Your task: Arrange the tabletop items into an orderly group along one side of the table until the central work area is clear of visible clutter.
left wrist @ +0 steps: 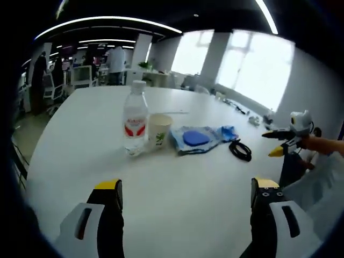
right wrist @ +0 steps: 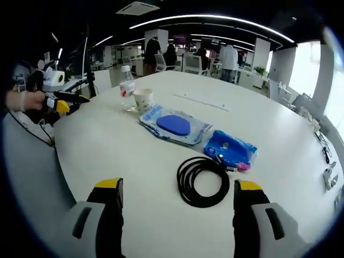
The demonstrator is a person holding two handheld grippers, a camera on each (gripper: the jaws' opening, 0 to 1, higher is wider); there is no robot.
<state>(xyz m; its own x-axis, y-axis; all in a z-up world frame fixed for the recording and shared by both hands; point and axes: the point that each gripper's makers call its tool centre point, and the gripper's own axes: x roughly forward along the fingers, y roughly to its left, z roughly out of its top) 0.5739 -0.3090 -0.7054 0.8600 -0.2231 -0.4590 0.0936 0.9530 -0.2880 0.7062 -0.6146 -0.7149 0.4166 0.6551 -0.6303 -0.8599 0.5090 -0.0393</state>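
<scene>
Both grippers, left (left wrist: 185,201) and right (right wrist: 177,201), hover with jaws apart, empty. The cable (right wrist: 203,181) lies nearest, just beside the pouch (right wrist: 230,149); bottle (right wrist: 127,88) and cup (right wrist: 143,99) stand beyond. Probably take the cable first, gripping several loops together.

The broad round counter (right wrist: 134,161) is plain white. On it stands a clear plastic water bottle (left wrist: 135,119) with a white cap and a red-and-white label, and beside it a white paper cup (left wrist: 159,130) printed with a small green motif. A clear plastic packet with blue lettering (right wrist: 174,127) holds a solid blue oval pad. Next to it lies a bright blue glossy pouch (right wrist: 230,149) with a touch of pink at one corner. The coiled cable (right wrist: 203,181) is black. Each hand-held gripper, left (left wrist: 185,201) and right (right wrist: 177,200), has black fingers with yellow tips and light grey housings.
</scene>
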